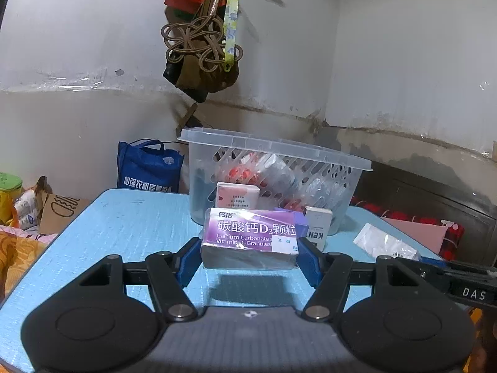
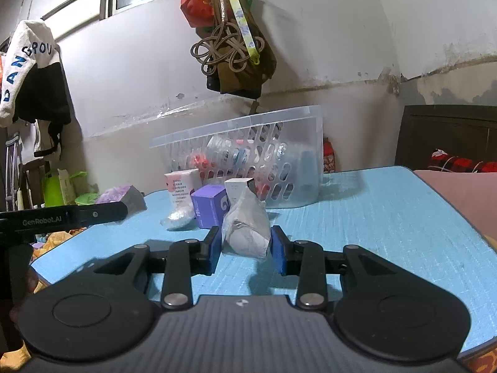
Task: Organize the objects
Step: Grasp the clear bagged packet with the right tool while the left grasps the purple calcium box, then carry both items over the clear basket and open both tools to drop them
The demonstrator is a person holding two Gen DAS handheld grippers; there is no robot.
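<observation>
My left gripper (image 1: 248, 253) is shut on a purple calcium granules box (image 1: 251, 233) wrapped in clear film, held just above the blue table (image 1: 124, 233). My right gripper (image 2: 247, 248) is shut on a clear bag with a white mask inside (image 2: 247, 228), its bottom at the tabletop. A clear slotted basket (image 1: 279, 168), also in the right wrist view (image 2: 248, 152), stands behind and holds blister packs and a bottle. In front of it stand a pink and white box (image 1: 237, 195), a white box (image 1: 316, 225) and a small purple box (image 2: 209, 206).
The left gripper and its box show at the left of the right wrist view (image 2: 121, 202). The right gripper's body (image 1: 459, 279) and its bag show at the right of the left wrist view. Bags hang on the wall above the basket (image 1: 202, 46). A blue tote (image 1: 146, 168) stands behind the table.
</observation>
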